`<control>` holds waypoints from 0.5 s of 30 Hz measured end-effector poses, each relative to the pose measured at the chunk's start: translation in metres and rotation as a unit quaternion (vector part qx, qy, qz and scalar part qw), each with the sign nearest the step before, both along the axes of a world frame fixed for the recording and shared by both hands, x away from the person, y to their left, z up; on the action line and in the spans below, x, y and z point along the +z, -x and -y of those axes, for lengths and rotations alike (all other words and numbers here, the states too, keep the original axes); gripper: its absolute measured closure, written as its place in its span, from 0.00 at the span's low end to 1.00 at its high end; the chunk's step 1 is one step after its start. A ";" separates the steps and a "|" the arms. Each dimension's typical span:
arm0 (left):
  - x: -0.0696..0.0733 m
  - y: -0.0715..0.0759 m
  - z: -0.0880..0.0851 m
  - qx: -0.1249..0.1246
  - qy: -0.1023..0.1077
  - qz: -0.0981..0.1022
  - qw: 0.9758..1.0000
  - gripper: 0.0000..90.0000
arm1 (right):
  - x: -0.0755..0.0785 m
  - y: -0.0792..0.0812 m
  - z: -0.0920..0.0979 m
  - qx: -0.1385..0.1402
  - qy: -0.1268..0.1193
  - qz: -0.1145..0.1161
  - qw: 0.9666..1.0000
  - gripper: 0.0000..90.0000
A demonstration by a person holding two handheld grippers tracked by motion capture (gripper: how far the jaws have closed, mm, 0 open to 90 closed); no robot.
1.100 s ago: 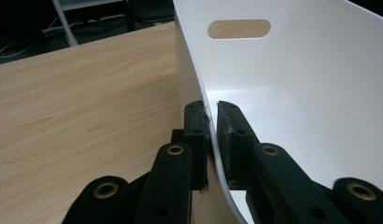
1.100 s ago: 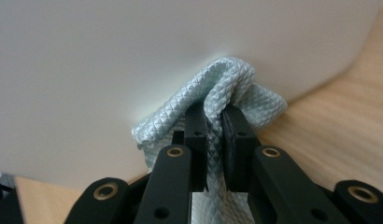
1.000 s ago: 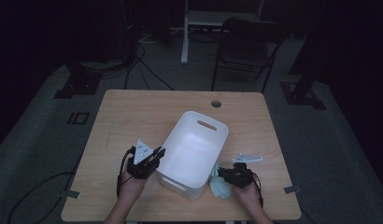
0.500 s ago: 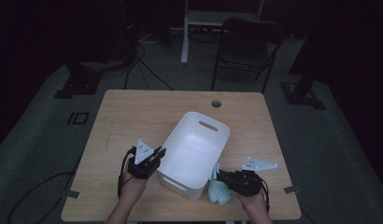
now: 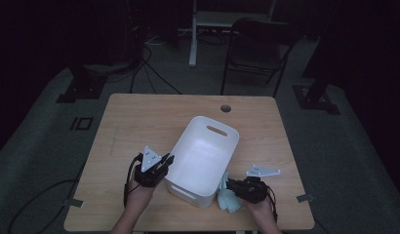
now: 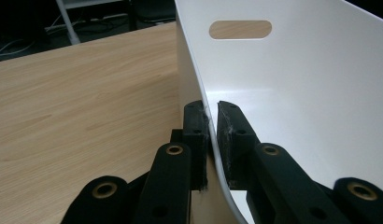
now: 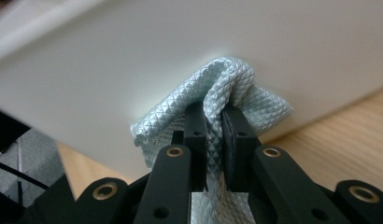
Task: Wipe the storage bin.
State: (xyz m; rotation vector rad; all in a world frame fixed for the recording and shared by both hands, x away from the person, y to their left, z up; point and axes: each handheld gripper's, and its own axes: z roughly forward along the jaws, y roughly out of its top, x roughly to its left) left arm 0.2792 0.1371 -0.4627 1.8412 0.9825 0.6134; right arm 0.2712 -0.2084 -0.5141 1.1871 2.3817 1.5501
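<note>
While dark room surrounds wooden table [image 5: 139, 122] | left claw [image 5: 161, 163] grips white bin [image 5: 203, 156] wall | right claw [image 5: 230, 186] clamps blue cloth [image 5: 227, 201]

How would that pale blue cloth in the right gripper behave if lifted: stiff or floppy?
Probably floppy: the cloth folds over itself where the right gripper pinches it. Likely light, since it bunches against the white bin. Its quilted weave probably resists slipping.

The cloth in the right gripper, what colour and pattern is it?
Pale blue cloth with a diamond weave, clearest in the right gripper view.
</note>
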 end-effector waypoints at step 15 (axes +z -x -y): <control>0.000 0.001 0.001 0.015 -0.001 0.001 1.000 0.92 | -0.026 -0.005 -0.004 -0.009 0.022 -0.059 0.998 0.91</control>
